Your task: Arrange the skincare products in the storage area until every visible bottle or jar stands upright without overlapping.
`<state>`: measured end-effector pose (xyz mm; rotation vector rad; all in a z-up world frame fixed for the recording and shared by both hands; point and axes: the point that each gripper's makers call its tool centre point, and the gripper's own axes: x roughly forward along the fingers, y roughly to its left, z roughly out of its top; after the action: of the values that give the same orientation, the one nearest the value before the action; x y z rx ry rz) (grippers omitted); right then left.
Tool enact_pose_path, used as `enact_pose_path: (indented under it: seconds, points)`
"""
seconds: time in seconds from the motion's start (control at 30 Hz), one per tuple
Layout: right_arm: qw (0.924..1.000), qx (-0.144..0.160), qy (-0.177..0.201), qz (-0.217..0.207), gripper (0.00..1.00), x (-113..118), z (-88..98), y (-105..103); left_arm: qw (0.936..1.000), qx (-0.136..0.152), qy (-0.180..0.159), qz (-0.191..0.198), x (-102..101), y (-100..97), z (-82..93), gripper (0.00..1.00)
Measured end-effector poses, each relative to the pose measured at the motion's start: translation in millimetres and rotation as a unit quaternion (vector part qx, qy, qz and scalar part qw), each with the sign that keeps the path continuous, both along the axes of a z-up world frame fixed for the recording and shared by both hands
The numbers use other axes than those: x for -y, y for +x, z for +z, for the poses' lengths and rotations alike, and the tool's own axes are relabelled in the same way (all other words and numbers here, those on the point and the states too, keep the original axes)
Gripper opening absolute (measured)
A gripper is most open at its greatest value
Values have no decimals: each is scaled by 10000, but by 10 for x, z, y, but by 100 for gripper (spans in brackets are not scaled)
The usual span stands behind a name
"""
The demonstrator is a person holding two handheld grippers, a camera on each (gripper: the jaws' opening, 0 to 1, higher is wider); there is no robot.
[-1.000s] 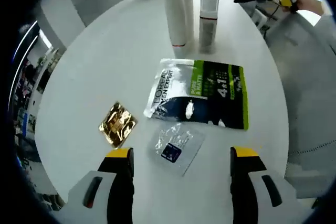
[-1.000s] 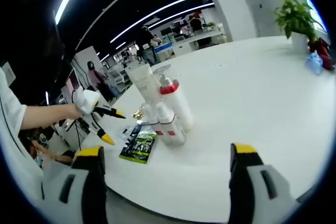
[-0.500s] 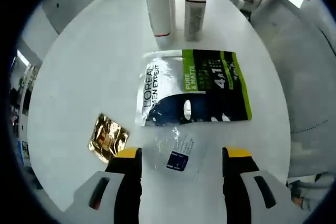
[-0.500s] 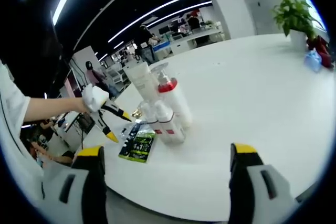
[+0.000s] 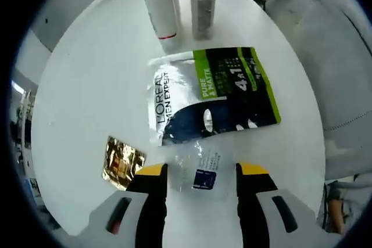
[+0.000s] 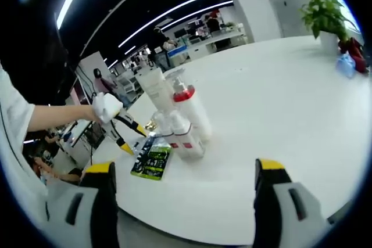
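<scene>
Open-plan office, long strip lights on a dark ceiling, rows of desks with people in the background, a large round white bench, a potted plant at its edge

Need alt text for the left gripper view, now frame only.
The open left gripper hovers over a small clear sachet on a round white table, its yellow-tipped jaws either side of it. Beyond lie a flat L'Oreal pouch and, to the left, a gold packet; two bottles stand upright at the far edge.
</scene>
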<state>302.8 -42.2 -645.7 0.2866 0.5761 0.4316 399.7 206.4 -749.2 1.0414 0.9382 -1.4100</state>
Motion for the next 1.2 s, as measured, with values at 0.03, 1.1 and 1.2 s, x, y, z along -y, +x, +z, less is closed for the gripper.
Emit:
enact_pose_path:
  seconds: [0.03,1.1,1.2]
  points:
    - [10000,1,0,1,100,-2,0,0,10000,5,-3,-16,1,-3,3,42]
    - [9998,150,-16,91,100,-16,87,-11,9963,-266,-45,815,-107,-381,127,37]
    - [9998,169,-16,115,100,-26,99,-9,9941,-337,-120,1023,-95,-447,121,37]
